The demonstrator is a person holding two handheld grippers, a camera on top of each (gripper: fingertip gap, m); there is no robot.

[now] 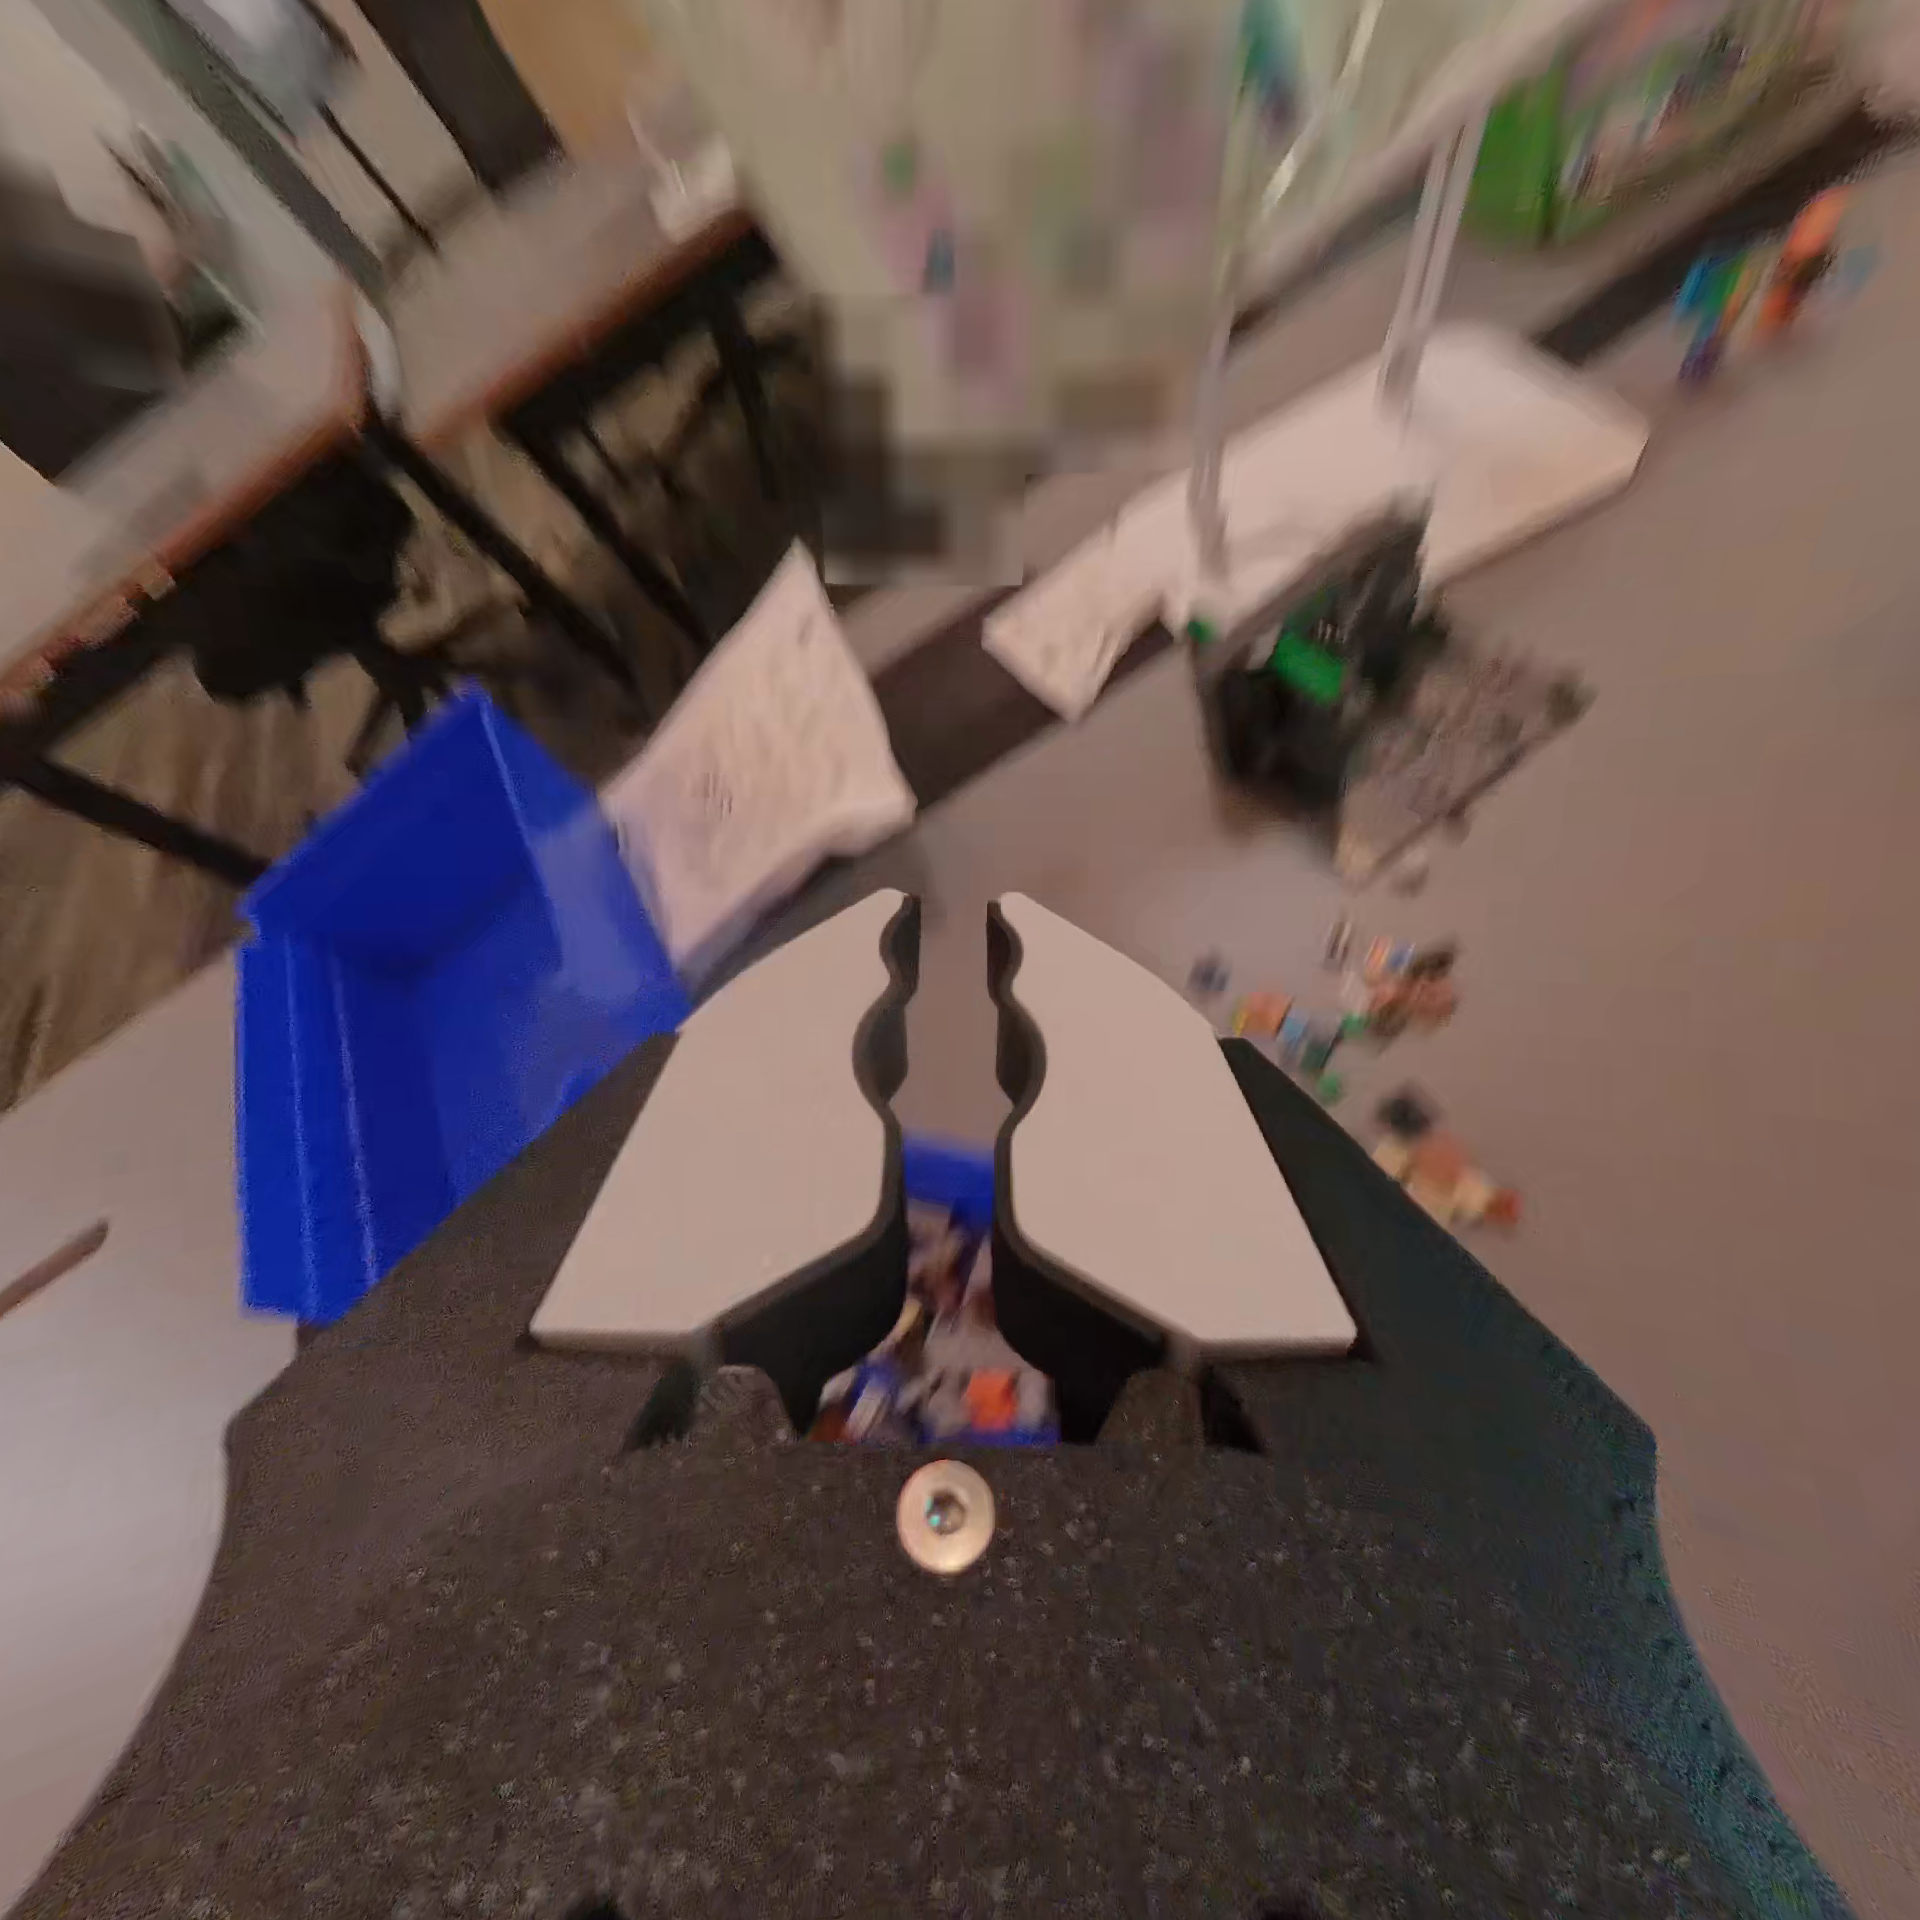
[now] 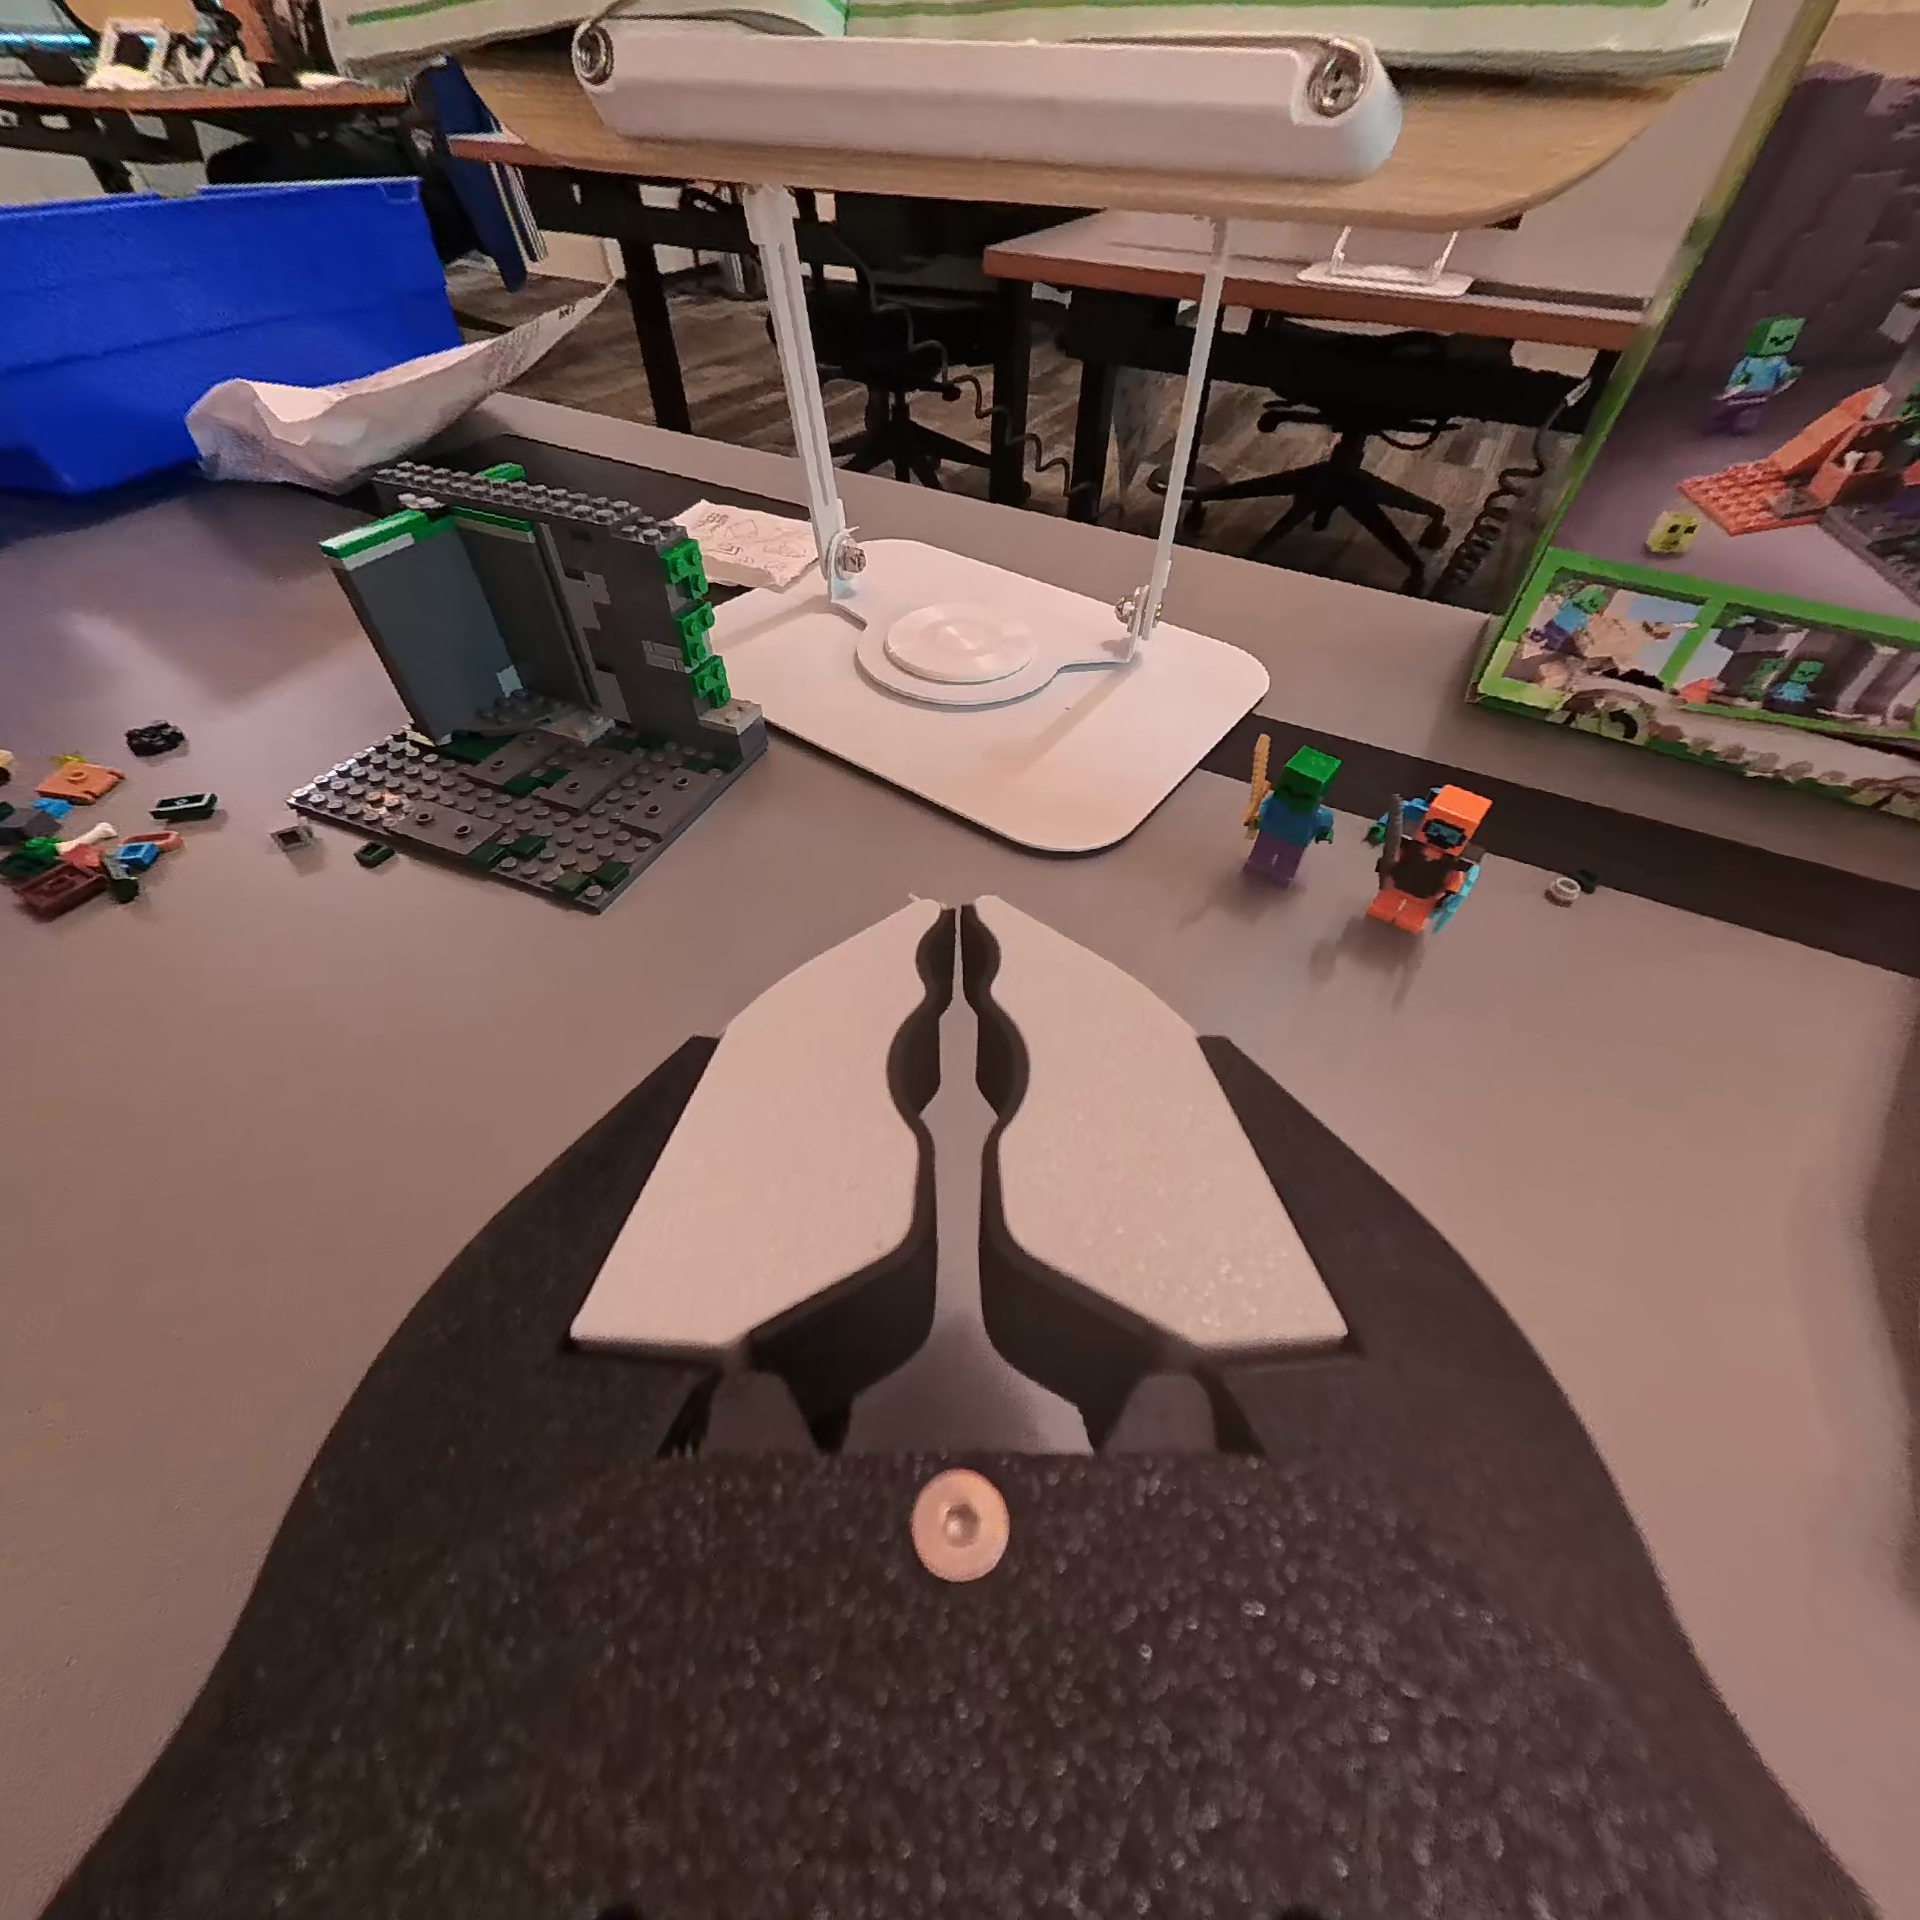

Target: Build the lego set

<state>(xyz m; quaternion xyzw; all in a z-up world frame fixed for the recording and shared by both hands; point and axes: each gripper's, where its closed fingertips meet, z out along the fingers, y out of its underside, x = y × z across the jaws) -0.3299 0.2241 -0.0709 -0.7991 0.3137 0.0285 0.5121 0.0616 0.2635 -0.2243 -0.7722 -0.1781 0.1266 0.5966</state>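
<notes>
Grey counter (image 2: 260, 1091) stretched across an office, with loose bricks (image 2: 78, 821) at its left edge, the half-built wall (image 2: 540, 675) beside them and two minifigures (image 2: 1361, 831) rightward. The left gripper (image 1: 953, 914), slightly parted and empty, blurred above a blue bin (image 1: 416, 987); the right gripper (image 2: 956, 914) hovered nearly pressed together, empty. A hasty swing risked toppling the wall or scattering bricks.

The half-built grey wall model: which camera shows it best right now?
The right wrist view: the grey wall model sits sharp and unobstructed on its studded baseplate, left of the white stand. The left wrist view shows it only as a dark, motion-blurred shape in the distance.
</notes>
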